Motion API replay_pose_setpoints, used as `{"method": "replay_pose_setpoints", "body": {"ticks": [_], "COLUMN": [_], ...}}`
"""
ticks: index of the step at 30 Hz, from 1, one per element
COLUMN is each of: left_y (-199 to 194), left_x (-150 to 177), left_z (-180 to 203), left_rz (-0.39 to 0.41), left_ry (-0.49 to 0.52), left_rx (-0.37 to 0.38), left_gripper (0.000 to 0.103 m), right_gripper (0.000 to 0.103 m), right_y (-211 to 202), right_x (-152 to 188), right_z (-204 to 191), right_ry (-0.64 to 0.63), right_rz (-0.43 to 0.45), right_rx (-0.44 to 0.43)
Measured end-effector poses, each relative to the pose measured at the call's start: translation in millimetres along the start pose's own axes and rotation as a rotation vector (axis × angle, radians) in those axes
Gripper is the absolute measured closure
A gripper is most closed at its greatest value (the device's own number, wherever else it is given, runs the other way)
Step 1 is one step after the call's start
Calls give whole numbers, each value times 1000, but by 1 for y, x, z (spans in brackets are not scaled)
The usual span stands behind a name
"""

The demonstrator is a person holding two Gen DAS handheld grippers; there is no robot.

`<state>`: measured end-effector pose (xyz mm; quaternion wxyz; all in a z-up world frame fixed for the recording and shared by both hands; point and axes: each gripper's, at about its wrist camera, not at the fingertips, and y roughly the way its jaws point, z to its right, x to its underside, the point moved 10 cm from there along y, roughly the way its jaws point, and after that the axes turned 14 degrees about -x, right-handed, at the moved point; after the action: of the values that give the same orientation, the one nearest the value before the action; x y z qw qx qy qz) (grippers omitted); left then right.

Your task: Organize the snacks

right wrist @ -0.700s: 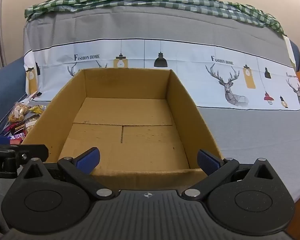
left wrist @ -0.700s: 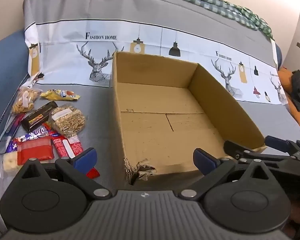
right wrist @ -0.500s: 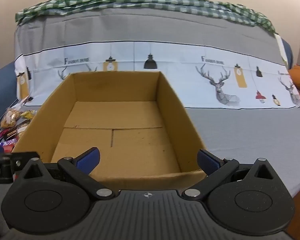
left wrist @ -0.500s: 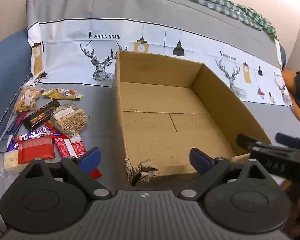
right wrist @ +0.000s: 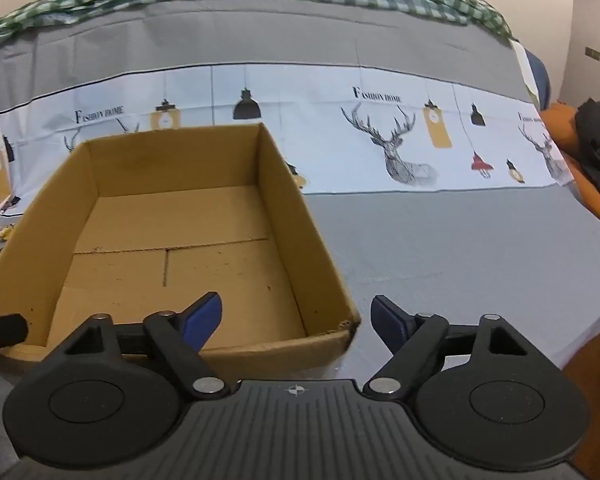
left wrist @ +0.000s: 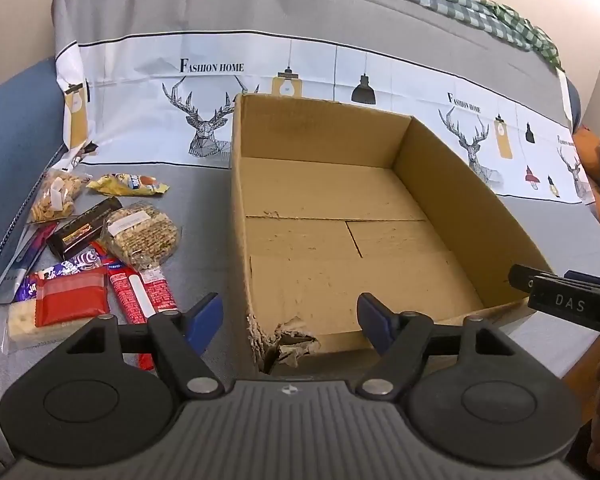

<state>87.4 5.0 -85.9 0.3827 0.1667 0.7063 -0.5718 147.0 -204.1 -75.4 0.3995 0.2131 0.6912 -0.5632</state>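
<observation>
Plainly, both the left hand-held gripper (left wrist: 290, 322) and right hand-held gripper (right wrist: 296, 322) gape apart, holding nothing, over the bare cardboard box (left wrist: 476, 204).

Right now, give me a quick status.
Both grippers, left and right, open, holding nothing. Cardboard box empty. Snacks piled beside it. Nothing in the way.

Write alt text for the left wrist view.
An empty cardboard box sits open on a grey cloth, its near corner torn. To its left lie loose snack packets, none yet in the box. The left tool hovers open over the torn corner, holding nothing, and the right tool shows at the right edge.
</observation>
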Motion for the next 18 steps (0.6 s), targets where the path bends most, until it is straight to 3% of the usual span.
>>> {"method": "replay_pose_setpoints", "body": {"ticks": [6, 18], "left_y": [0, -2], "left_x": [1, 5], "left_z": [4, 12], "left_rz": [7, 14], "left_ry": [22, 35], "left_rx": [7, 42], "left_gripper": [25, 25], "right_gripper": [40, 44], "right_y": [7, 6], "right_x": [8, 10], "right_z": [12, 13], "right_ry": [52, 47], "right_rz": [-38, -43], "right_rx": [1, 4]}}
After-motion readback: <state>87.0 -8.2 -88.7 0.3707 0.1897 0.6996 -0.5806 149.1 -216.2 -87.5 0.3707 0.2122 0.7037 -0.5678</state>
